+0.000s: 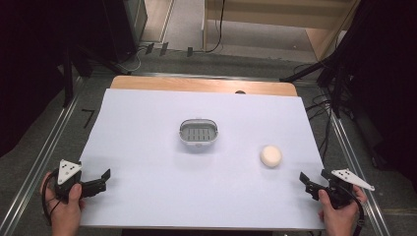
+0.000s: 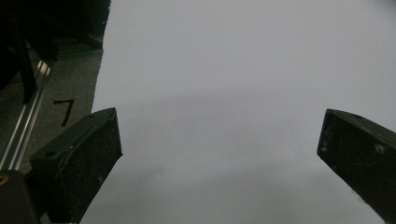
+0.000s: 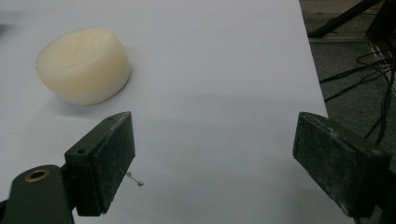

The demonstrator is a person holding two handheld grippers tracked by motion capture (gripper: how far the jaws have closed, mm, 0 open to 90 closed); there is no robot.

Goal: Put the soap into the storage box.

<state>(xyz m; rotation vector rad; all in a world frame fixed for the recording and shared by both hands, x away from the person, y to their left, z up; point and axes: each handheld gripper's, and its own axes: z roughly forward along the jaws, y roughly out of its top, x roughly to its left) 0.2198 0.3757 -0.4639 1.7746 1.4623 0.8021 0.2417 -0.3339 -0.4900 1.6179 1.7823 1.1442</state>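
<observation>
A grey oval soap dish [image 1: 197, 133] with a slotted insert sits in the middle of the white sheet [image 1: 147, 162]. To its right and nearer lies a round cream soap bar [image 1: 271, 156], apart from the dish. My left gripper [image 1: 102, 180] rests open at the sheet's near left corner, and my left gripper [image 2: 219, 128] has only bare sheet between its jaws. At the near right corner my right gripper [image 1: 307, 185] is open too. In the right gripper view the soap bar [image 3: 84, 63] lies ahead and left of my right gripper [image 3: 212, 133], not touching it.
The wooden table edge [image 1: 201, 84] shows beyond the sheet. Metal rails [image 1: 42, 152] run along both sides on the floor. Cables [image 1: 322, 110] and black stand legs [image 1: 314, 69] lie off the right side. A "7" mark [image 1: 87, 117] is on the floor at left.
</observation>
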